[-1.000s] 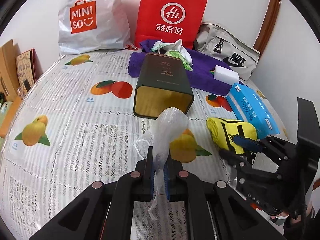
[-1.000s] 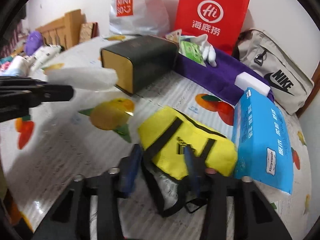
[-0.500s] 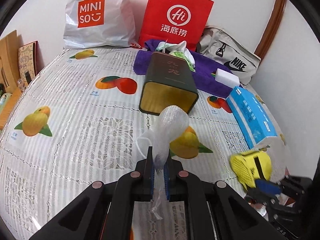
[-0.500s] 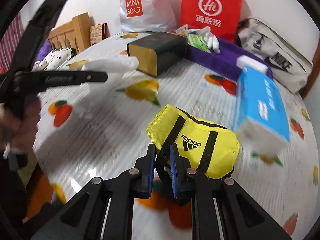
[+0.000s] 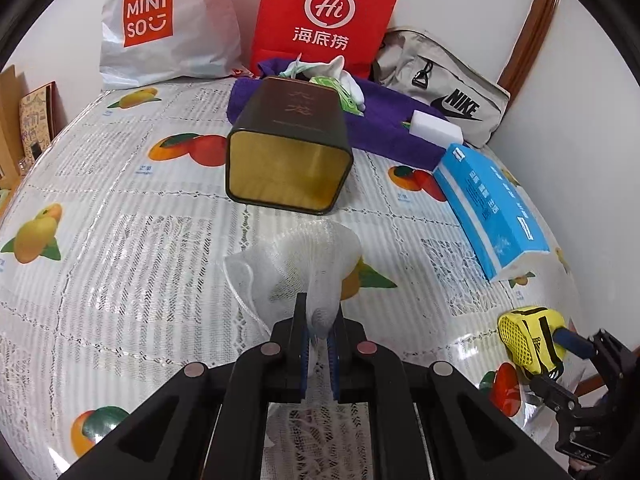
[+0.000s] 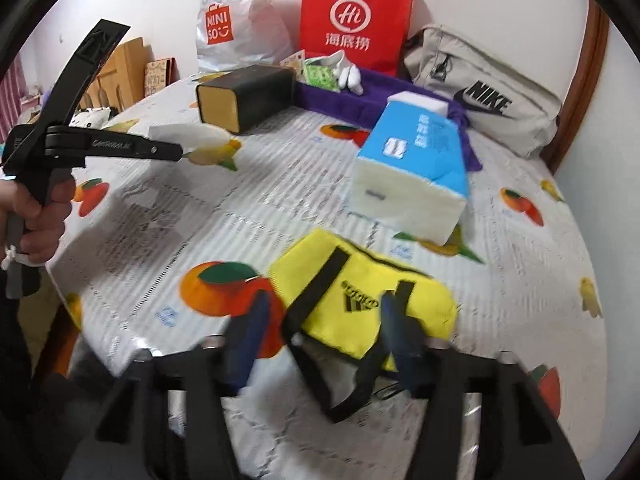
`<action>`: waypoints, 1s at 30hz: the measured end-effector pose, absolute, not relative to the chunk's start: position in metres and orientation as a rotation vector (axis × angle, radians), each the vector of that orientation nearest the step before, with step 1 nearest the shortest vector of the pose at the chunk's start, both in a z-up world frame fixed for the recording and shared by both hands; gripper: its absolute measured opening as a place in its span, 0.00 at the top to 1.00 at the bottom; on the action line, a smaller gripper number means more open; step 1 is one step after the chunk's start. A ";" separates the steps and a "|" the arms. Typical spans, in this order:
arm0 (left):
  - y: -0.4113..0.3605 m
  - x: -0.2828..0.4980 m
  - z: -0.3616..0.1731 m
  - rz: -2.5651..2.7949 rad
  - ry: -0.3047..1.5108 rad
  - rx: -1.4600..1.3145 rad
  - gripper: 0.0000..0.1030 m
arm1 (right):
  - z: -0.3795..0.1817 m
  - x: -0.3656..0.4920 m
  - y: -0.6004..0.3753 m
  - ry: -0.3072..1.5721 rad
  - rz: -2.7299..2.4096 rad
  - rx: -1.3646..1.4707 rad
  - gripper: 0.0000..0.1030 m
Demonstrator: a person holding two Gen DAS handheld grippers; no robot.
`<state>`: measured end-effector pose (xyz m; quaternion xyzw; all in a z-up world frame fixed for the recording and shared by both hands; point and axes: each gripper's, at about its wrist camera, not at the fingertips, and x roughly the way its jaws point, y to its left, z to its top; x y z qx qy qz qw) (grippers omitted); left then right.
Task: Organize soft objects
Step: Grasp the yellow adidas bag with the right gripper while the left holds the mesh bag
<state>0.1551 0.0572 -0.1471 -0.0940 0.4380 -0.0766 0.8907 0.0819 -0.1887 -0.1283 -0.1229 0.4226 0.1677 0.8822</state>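
The left claw is pinching the white foam net above the tabletop. The right claw has just been opening, its jaws standing apart around the yellow pouch, which is lying at the near edge.

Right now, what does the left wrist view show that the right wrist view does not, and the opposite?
Only the left wrist view: the left gripper shut on the white foam net, seen up close, and the tin's gold inside.

Only the right wrist view: the hand that holds the left gripper, and the right gripper, whose blurred fingers have just been opening beside the yellow bag.

Both: the blue tissue pack, red bag, Miniso bag, Nike bag, purple towel.
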 end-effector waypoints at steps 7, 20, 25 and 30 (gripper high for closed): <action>0.062 0.158 -0.155 -0.157 0.925 -0.220 0.92 | -0.150 0.099 -0.174 0.866 0.345 -0.328 0.40; 0.055 0.175 -0.156 -0.148 0.901 -0.185 0.87 | -0.147 0.114 -0.175 0.898 0.341 -0.224 0.74; 0.057 0.170 -0.151 -0.151 0.885 -0.176 0.92 | -0.138 0.116 -0.187 0.924 0.353 -0.132 0.81; 0.064 0.163 -0.140 -0.140 0.863 -0.192 0.92 | -0.129 0.115 -0.191 0.926 0.357 -0.104 0.82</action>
